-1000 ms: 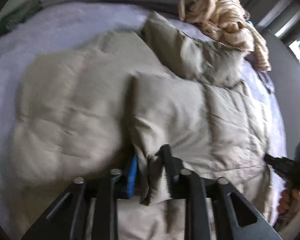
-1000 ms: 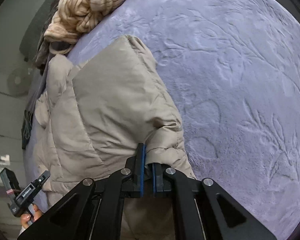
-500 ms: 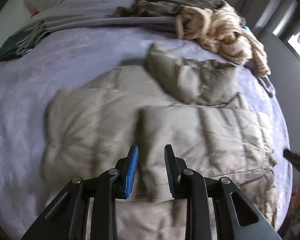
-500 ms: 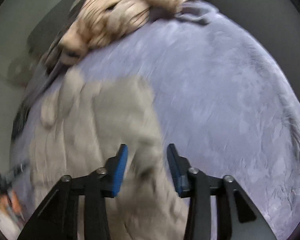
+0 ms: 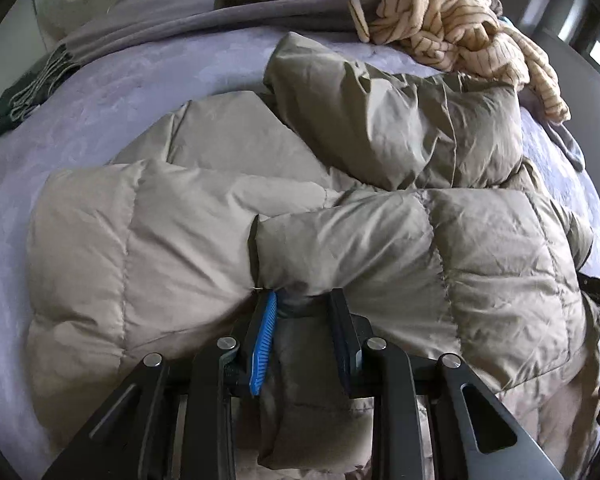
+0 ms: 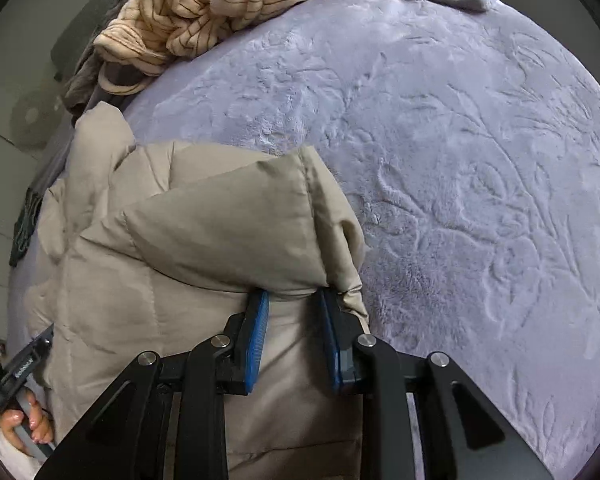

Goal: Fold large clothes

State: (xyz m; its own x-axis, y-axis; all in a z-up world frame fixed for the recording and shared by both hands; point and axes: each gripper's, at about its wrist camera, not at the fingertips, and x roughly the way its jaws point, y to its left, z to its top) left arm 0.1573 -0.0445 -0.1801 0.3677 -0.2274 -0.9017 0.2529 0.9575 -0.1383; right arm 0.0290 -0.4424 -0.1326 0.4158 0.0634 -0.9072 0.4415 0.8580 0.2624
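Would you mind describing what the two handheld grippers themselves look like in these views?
The left gripper and right gripper are built alike: black angular linkage arms joined by round silver pins, ending in two flat fingers faced with ribbed blue pads. Seen from the right wrist, the left tool's black body carries small white lettering.

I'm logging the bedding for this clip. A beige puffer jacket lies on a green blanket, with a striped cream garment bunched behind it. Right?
Not quite: the blanket is lilac, not green, as the right wrist view shows. The rest holds: the beige puffer jacket lies on it, with the striped cream garment bunched behind.
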